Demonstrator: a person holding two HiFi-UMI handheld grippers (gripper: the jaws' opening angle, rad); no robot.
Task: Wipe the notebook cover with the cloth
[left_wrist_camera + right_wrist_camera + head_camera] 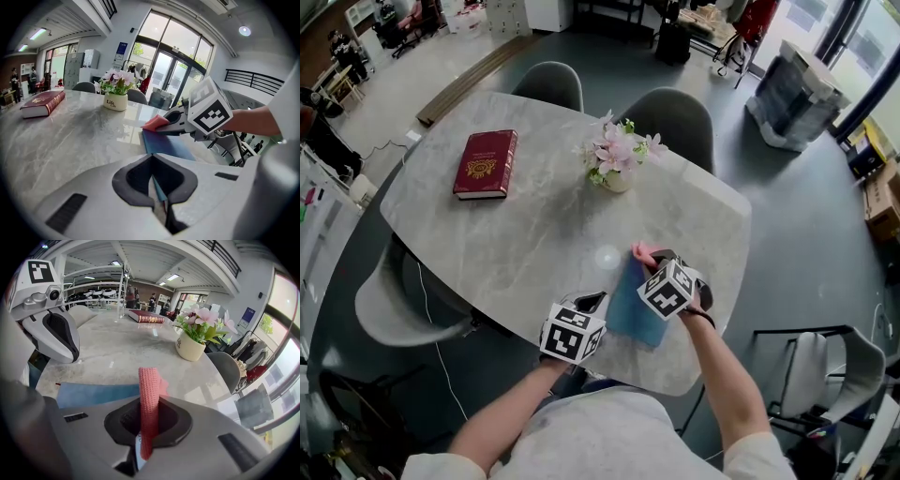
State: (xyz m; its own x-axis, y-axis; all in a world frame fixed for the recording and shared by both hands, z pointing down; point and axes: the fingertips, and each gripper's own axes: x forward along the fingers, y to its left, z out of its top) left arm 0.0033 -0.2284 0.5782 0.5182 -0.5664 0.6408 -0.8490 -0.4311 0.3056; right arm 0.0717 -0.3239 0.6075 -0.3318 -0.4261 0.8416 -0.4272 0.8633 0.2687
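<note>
Cream ceramic pot at centre holds pink flowers. Blue notebook lies lower centre on the grey marble table. Left gripper is pinched on its near edge; right gripper is clamped on the pink knitted cloth at its far end. Red hardcover book upper left; grey chairs along the top edge.

Both forearms reach up from the bottom edge of the head view. At lower centre the left gripper clamps its jaws on the near edge of the blue notebook. Just right of it, the right gripper pinches a pink cloth between closed jaws.
</note>
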